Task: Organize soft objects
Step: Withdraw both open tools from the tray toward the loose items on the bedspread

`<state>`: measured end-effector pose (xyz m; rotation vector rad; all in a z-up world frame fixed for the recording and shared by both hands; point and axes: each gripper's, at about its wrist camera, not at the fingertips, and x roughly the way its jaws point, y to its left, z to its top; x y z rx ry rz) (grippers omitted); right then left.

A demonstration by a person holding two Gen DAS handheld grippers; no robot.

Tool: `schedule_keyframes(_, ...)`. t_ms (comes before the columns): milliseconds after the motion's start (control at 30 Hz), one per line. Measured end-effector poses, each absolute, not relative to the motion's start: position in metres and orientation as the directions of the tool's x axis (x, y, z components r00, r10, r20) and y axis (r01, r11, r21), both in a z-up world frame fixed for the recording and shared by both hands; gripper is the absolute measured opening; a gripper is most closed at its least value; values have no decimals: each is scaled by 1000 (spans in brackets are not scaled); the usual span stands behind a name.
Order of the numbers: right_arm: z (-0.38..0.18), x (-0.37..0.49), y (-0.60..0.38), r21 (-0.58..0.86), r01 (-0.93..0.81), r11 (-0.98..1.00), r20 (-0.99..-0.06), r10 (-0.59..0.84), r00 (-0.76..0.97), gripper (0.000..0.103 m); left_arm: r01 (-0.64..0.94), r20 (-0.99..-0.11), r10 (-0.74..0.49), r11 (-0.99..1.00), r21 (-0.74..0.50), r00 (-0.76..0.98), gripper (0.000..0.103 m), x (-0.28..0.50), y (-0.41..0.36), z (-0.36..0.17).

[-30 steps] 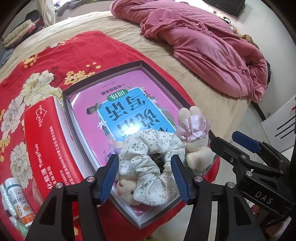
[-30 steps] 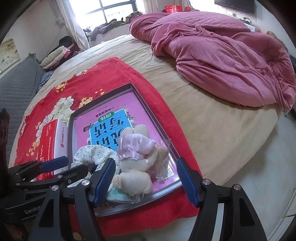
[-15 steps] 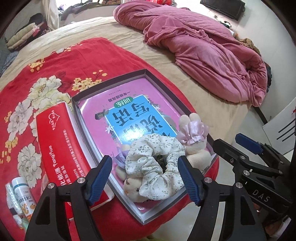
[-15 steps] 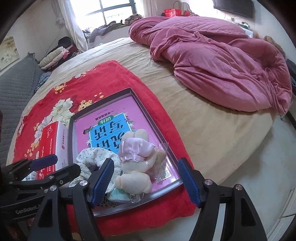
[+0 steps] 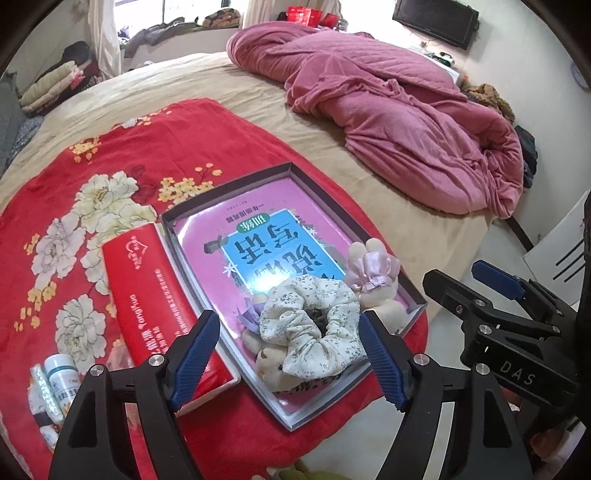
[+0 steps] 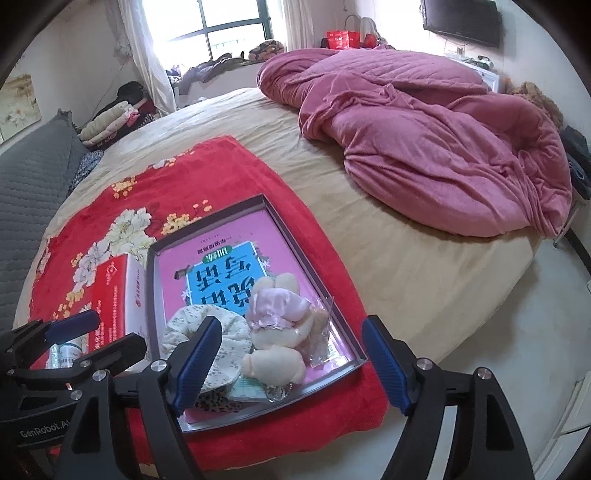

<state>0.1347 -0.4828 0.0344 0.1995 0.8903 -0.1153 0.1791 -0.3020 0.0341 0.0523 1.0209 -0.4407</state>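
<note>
Both sets of jaws are opening, nothing pinched: your left gripper (image 5: 290, 356) frames the scrunchie (image 5: 314, 328), your right gripper (image 6: 291, 363) the bunny (image 6: 275, 332), both lying loose in the tray (image 6: 295, 236). Lift clear so no pad snags fabric. Only the left view shows the bottle (image 5: 62, 380); only the right shows the window (image 6: 221, 26).

"DAS" stands in white on the black right gripper (image 5: 515, 373) body in the left wrist view. "GenRobot.AI", partly cut, marks the left gripper (image 6: 37, 430) body. The red box (image 5: 147, 295) carries "YongYue" upside down; the pink book (image 5: 258, 251) shows large upside-down Chinese characters.
</note>
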Motion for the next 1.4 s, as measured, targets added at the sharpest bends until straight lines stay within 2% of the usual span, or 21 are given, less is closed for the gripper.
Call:
schedule_keyframes(567,76,109,-460,111,184,977,-741,-42,670,79,341,-802,-309,929,-141,511,79,145,-252,70)
schedule_keyframes(933,83,93,-429,138,152,979,-763,7,646,79,300,-797,-287,944,-140,531,80,119,-211,77)
schedule_keyframes(1400,97,78,-370,105,53,993,-753,44,656,79,244,-792,-266,958,-152,549,80,89,-157,80)
